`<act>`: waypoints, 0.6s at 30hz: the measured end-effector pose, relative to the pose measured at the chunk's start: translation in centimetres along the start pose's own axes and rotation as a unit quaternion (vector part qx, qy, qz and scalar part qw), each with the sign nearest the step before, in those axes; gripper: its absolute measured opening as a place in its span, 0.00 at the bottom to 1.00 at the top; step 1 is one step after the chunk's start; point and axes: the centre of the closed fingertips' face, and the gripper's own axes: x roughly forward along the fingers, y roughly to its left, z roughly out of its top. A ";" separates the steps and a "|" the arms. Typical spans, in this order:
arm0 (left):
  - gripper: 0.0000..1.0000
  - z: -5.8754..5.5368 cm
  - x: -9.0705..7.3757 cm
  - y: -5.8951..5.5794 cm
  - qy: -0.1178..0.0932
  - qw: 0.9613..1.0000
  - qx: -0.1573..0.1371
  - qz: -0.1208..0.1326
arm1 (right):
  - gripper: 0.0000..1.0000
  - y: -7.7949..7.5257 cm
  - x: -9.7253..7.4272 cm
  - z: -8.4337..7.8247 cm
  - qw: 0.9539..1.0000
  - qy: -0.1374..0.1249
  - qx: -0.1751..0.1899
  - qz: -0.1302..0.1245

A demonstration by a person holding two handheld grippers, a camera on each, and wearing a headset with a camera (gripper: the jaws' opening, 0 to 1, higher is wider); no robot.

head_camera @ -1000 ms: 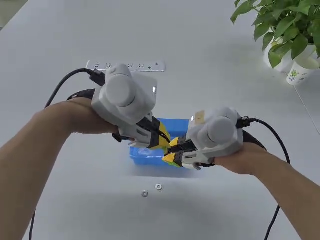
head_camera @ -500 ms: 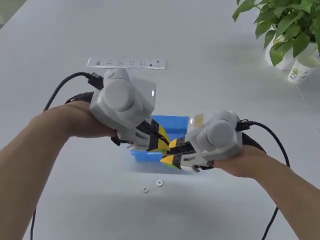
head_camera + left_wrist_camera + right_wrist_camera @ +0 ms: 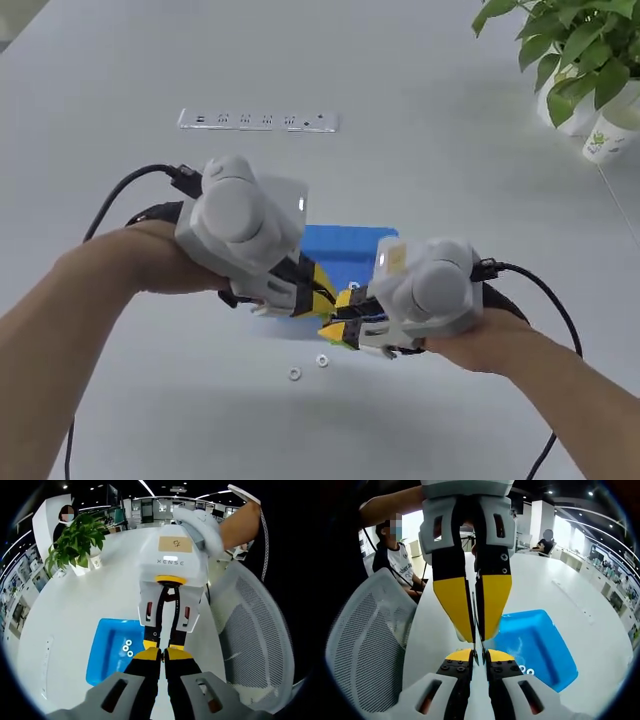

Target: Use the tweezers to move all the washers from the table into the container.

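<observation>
Two small metal washers (image 3: 295, 374) (image 3: 322, 360) lie on the white table just in front of the grippers. Behind them sits the blue container (image 3: 350, 245), holding a few washers (image 3: 127, 647). My left gripper (image 3: 322, 300) and right gripper (image 3: 340, 328) meet tip to tip over the container's near edge. In the right gripper view a thin metal strip, the tweezers (image 3: 474, 630), runs between the left gripper's yellow jaws and down into my right gripper (image 3: 473, 656). Both pairs of jaws are shut on it. The left gripper (image 3: 162, 655) faces the right one head-on.
A white power strip (image 3: 258, 121) lies at the far side of the table. A potted plant (image 3: 570, 60) stands at the back right. A mesh office chair (image 3: 255, 630) is beside the table. Cables trail from both grippers.
Both grippers have come down and nearer to the two loose washers, hiding the container's near edge. The head camera has shifted slightly.
</observation>
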 end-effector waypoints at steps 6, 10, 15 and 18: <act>0.07 -0.6 0.4 -0.6 0.001 1.000 0.002 -0.004 | 0.12 0.6 0.5 -0.5 1.000 -0.001 0.000 0.001; 0.06 -0.9 0.8 -0.9 0.001 1.000 0.002 -0.006 | 0.12 0.9 0.9 -1.0 1.000 0.002 0.001 0.003; 0.06 -1.2 1.0 -1.4 0.002 1.000 -0.002 -0.011 | 0.12 1.3 1.3 -1.4 1.000 0.003 0.006 0.008; 0.06 -1.5 1.1 -1.6 0.007 1.000 -0.001 -0.013 | 0.12 1.5 1.7 -1.6 1.000 0.002 0.008 0.011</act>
